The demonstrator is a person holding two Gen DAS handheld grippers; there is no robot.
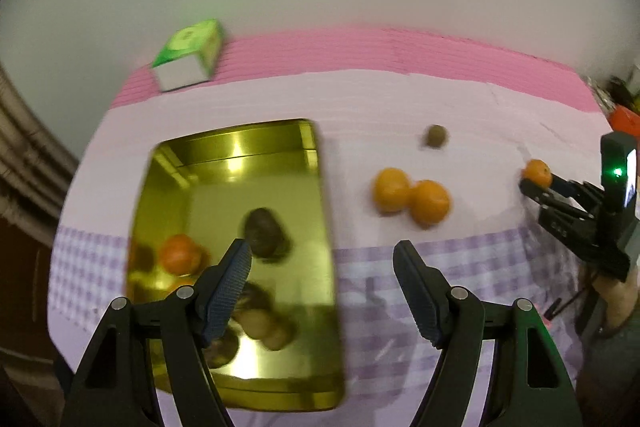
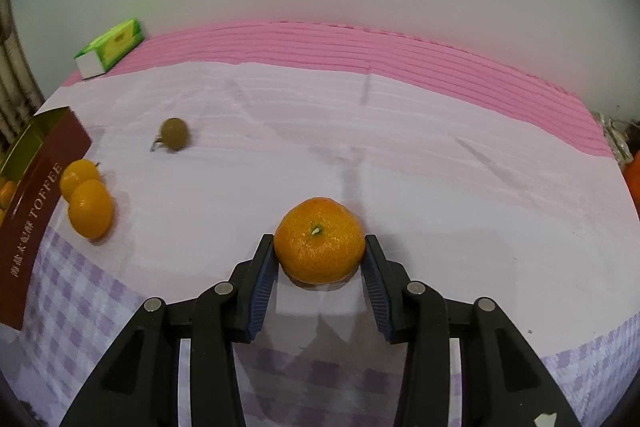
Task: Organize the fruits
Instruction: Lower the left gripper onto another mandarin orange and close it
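Jaws of the right gripper [image 2: 319, 257] clamp a mandarin [image 2: 319, 239]; left gripper [image 1: 322, 259] gapes wide, empty.

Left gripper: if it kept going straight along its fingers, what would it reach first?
Probably the right rim of the gold tin, or the cloth just beside it. The left gripper is open and empty; blur leaves depth unclear.

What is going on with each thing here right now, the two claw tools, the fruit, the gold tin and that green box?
Left gripper: open, empty, over the tin's edge.
Right gripper: shut on the mandarin.
Gold tin: lidless, holding several fruits, blurred.
Two oranges: loose on the cloth, touching each other, beside the tin.
Kiwi: alone on the cloth, outside the tin.
Green box: closed, lying at the table's far corner.
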